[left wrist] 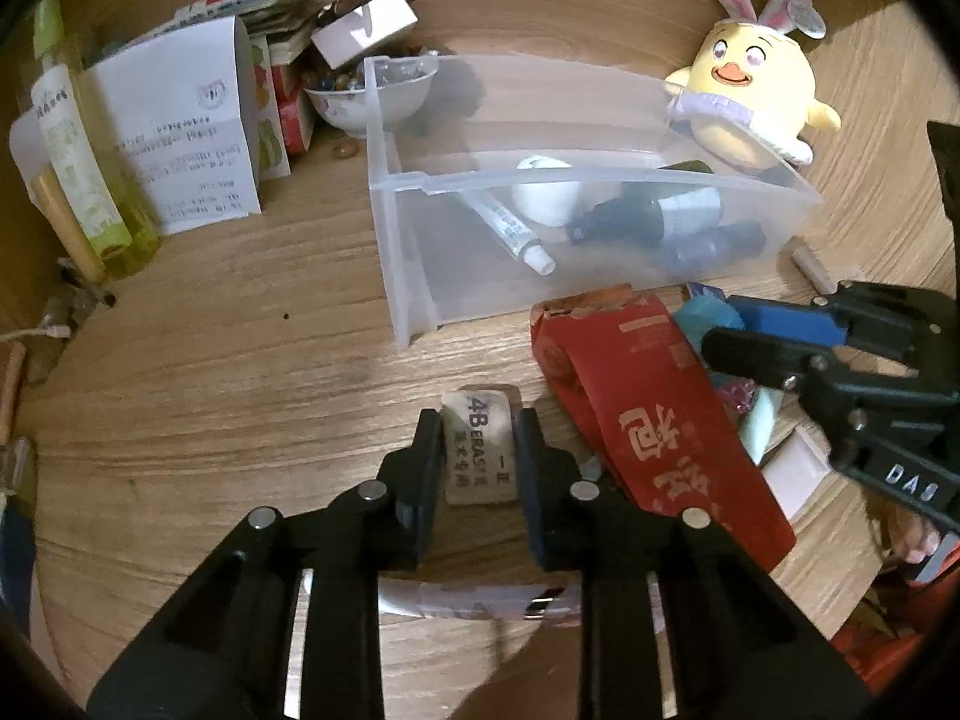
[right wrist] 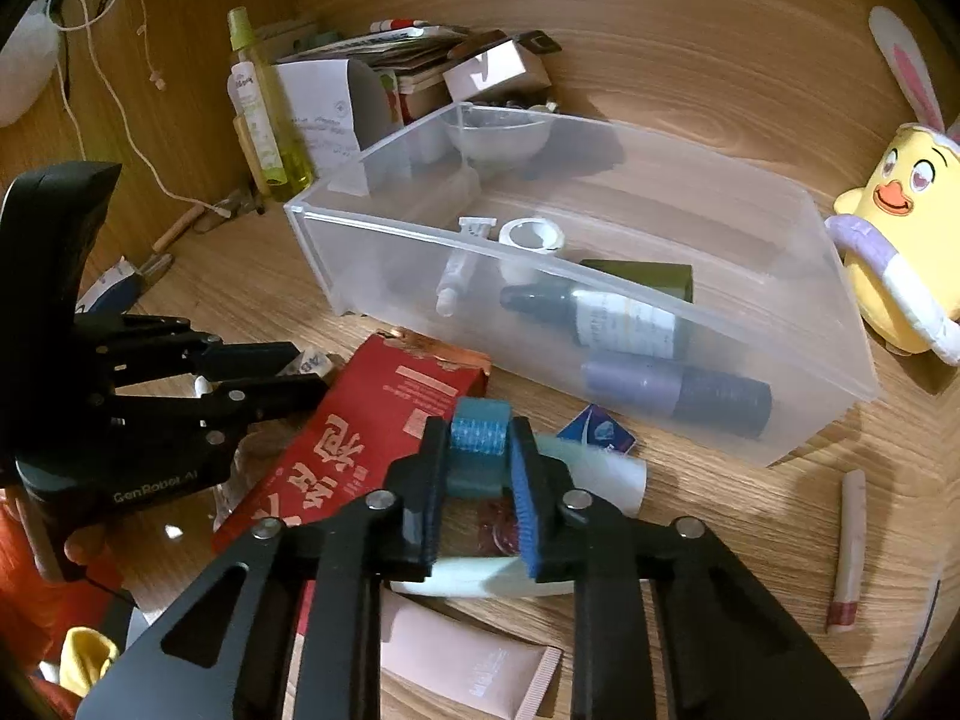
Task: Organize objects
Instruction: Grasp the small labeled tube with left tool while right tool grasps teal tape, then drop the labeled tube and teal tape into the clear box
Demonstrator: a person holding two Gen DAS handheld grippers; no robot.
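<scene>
While gripped, worn eraser (left wrist: 480,450), "4B" print

- Looks like someone's home desk, a wood-grain tabletop (left wrist: 240,360) full of personal clutter
- yellow plush chick (left wrist: 750,102) with bunny ears, spray bottle (right wrist: 264,114), bowl of beads (left wrist: 372,90), a folded receipt (left wrist: 186,126)
</scene>
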